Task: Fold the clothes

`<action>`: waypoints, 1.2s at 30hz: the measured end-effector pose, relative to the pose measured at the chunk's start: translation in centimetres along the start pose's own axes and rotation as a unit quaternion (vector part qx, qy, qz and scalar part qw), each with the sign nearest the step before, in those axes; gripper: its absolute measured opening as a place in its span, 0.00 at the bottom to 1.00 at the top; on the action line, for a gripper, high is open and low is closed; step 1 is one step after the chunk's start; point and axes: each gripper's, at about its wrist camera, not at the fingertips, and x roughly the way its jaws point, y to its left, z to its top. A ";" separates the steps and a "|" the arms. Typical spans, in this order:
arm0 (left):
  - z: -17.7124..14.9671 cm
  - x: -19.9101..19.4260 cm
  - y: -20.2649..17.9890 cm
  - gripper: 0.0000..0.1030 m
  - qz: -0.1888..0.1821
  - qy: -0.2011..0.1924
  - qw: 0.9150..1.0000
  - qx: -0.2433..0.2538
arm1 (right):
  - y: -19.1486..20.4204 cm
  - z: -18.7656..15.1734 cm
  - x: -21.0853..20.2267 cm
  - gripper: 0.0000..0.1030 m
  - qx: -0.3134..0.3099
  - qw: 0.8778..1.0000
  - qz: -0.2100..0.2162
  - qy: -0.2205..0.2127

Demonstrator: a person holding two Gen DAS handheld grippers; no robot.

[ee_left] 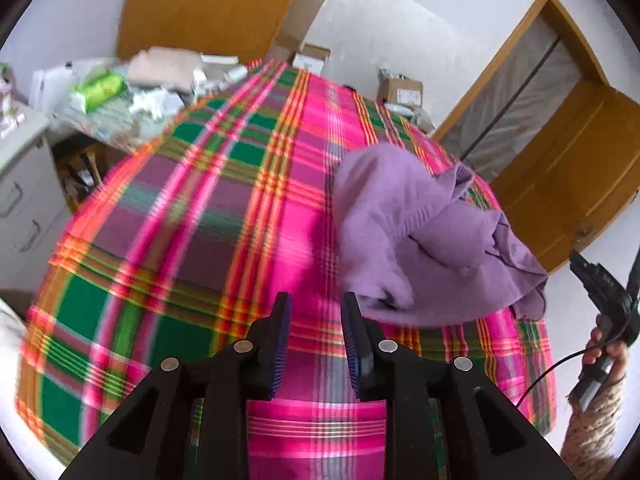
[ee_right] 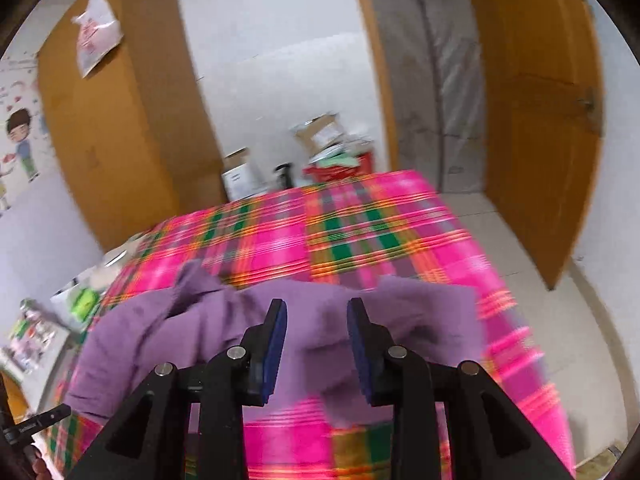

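Note:
A crumpled purple garment (ee_left: 432,236) lies in a heap on the pink and green plaid bed cover (ee_left: 192,200), near the right front edge. My left gripper (ee_left: 316,308) is open above the cover, just left of the garment's near edge, with nothing between its fingers. In the right wrist view the same purple garment (ee_right: 200,320) spreads below my right gripper (ee_right: 316,312), which is open and hovers over its near part, holding nothing. The right gripper's body (ee_left: 600,292) and the hand on it show at the left view's far right edge.
A table piled with clutter (ee_left: 140,84) and a grey drawer unit (ee_left: 20,184) stand left of the bed. Cardboard boxes (ee_left: 400,92) sit behind it. A wooden wardrobe (ee_right: 120,128) is at the back, an open wooden door (ee_right: 536,120) to the right.

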 end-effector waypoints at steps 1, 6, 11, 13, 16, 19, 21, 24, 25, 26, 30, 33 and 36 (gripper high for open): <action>0.1 -0.5 -0.1 0.25 0.004 -0.009 1.000 0.005 | 0.8 0.2 0.7 0.31 -0.002 1.000 0.013 0.007; 1.5 -1.3 -2.3 0.30 -0.003 -0.043 0.997 0.058 | 5.2 1.2 5.0 0.31 -0.007 0.995 0.086 0.042; 1.7 1.2 -6.4 0.30 0.011 -0.022 0.988 0.149 | 8.2 2.0 10.2 0.38 0.016 0.985 0.136 0.103; 1.4 2.3 -7.8 0.30 0.016 -0.008 0.982 0.188 | 8.9 2.0 11.6 0.40 0.016 0.982 0.146 0.117; 0.8 4.0 -9.4 0.30 0.021 0.012 0.971 0.240 | 9.8 2.1 13.4 0.43 0.017 0.979 0.149 0.136; 0.8 6.0 -9.4 0.30 0.054 0.032 0.965 0.256 | 10.3 2.3 15.1 0.47 0.033 0.974 0.161 0.157; 0.9 6.9 -9.0 0.30 0.073 0.037 0.963 0.257 | 10.6 2.5 16.2 0.48 0.035 0.973 0.159 0.163; 1.0 7.6 -8.0 0.30 0.077 0.055 0.963 0.254 | 11.3 2.7 17.4 0.48 0.031 0.974 0.150 0.168; 1.0 7.8 -7.7 0.30 0.076 0.060 0.963 0.253 | 11.5 2.8 17.8 0.48 0.032 0.974 0.148 0.170; 0.9 8.0 -7.5 0.30 0.080 0.064 0.962 0.252 | 11.7 2.9 18.2 0.48 0.032 0.973 0.149 0.171; 0.9 8.1 -6.7 0.30 0.075 0.071 0.964 0.245 | 12.3 3.0 18.3 0.25 0.016 0.978 0.132 0.160; 1.0 7.9 -6.1 0.30 0.060 0.072 0.967 0.237 | 12.7 3.3 18.4 0.13 0.010 0.979 0.130 0.158; 1.1 8.0 -6.6 0.30 0.054 0.075 0.964 0.249 | 12.8 3.8 17.7 0.11 0.019 0.979 0.141 0.145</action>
